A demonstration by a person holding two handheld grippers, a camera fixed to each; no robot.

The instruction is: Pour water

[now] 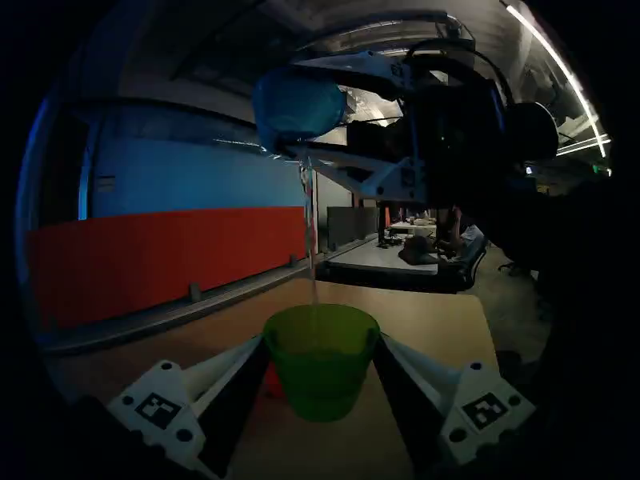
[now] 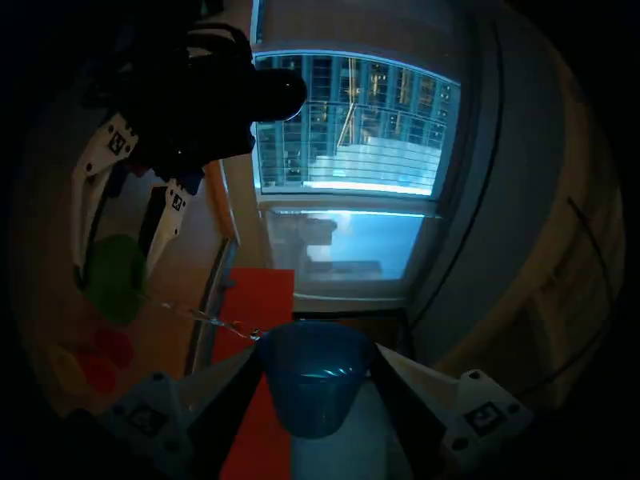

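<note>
Water was poured from the tilted blue cup, gripped by the right claw, into the green cup, clasped by the left claw.

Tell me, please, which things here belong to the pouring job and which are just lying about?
In the job: blue cup, tilted in the right gripper; water stream; green cup in the left gripper.
Lying about: red and yellow items on the table; red partition.

Red item: mostly hidden behind green cup. Red blobs, yellow blob: too dim to identify.
</note>
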